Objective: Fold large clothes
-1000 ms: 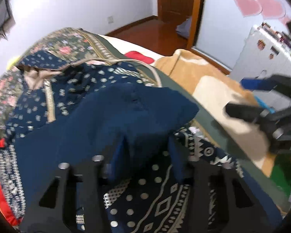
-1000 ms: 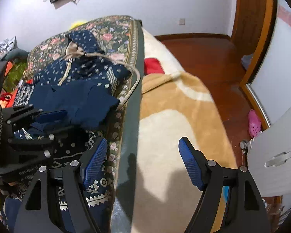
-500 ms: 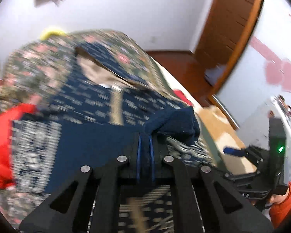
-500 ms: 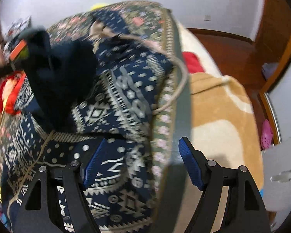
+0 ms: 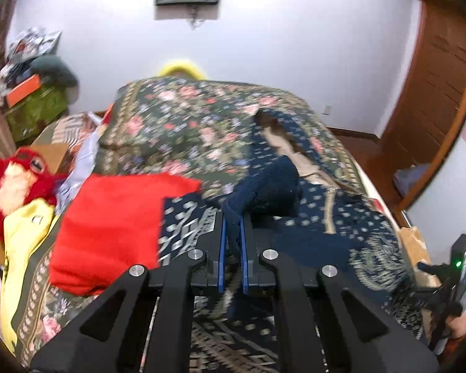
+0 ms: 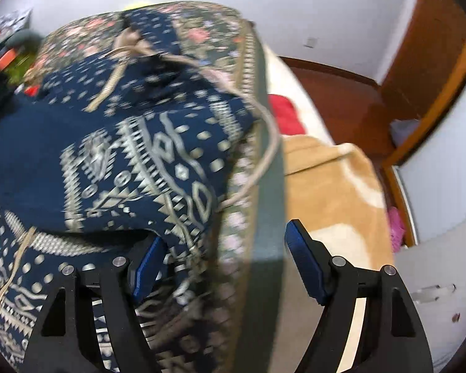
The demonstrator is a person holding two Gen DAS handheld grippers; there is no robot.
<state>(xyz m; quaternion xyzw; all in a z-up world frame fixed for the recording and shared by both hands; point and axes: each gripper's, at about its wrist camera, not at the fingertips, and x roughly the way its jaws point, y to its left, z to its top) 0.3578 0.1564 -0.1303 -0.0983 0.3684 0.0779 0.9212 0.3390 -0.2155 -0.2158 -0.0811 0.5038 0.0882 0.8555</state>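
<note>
Between the left fingers (image 5: 233,233), clenched on a thin pinch of the navy dress (image 5: 264,192), cloth could slip; right fingers (image 6: 225,261) gape, released.

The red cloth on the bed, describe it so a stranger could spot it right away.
On the flowered bedspread, look left of the navy patterned garment. The red cloth lies folded there, plain and bright, unlike the furry red toy further left.
</note>
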